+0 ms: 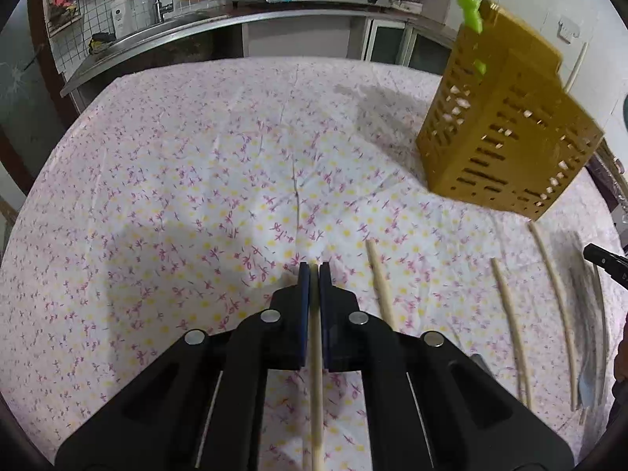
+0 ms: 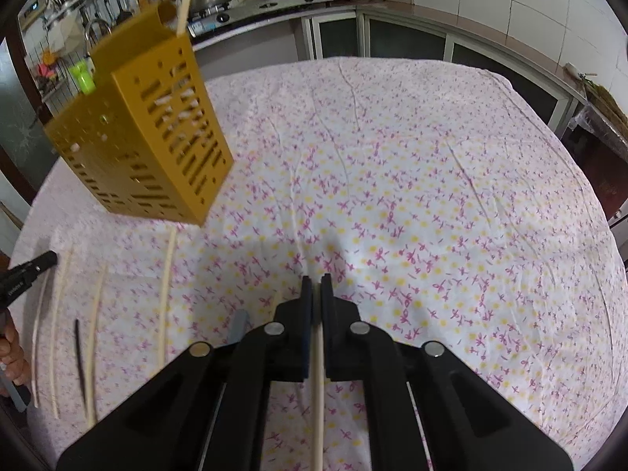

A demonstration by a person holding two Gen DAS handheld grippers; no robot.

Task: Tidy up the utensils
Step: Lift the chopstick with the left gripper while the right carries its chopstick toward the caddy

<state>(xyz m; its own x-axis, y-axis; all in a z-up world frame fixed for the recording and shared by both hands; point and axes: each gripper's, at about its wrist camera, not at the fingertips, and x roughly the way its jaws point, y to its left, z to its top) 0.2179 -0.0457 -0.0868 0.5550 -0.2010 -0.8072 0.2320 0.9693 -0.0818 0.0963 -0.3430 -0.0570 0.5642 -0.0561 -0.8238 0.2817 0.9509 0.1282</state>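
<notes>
**Two chopsticks gripped, holder at opposite sides**

Two grippers each grasp one pale wooden chopstick. The left gripper [image 1: 314, 269] has its fingers clenched on a chopstick [image 1: 316, 373] that runs straight back along the finger axis, from 12 to 6 o'clock in the left wrist view, its tip just showing between the pads. The right gripper [image 2: 316, 280] is clamped on a second chopstick [image 2: 318, 384] in the same way, long axis in line with the fingers.

The yellow slotted utensil holder [image 1: 506, 129] stands on the floral-clothed desk [image 1: 176, 157]. It lies toward 2 o'clock from the left gripper and toward 10 o'clock from the right gripper, so it sits between the two, ahead of both. A green utensil [image 1: 471, 10] and one chopstick already poke out of its top.

Several loose chopsticks [image 1: 510, 314] lie on the cloth near the holder's base, roughly parallel, pointing toward it, at 3 to 4 o'clock from the left gripper.

Neither gripper looks clearly nearer. Each held stick points across the desk rather than down, so my guess is that either hand must swing toward the holder and tip its stick upright over the open top before letting go.
</notes>
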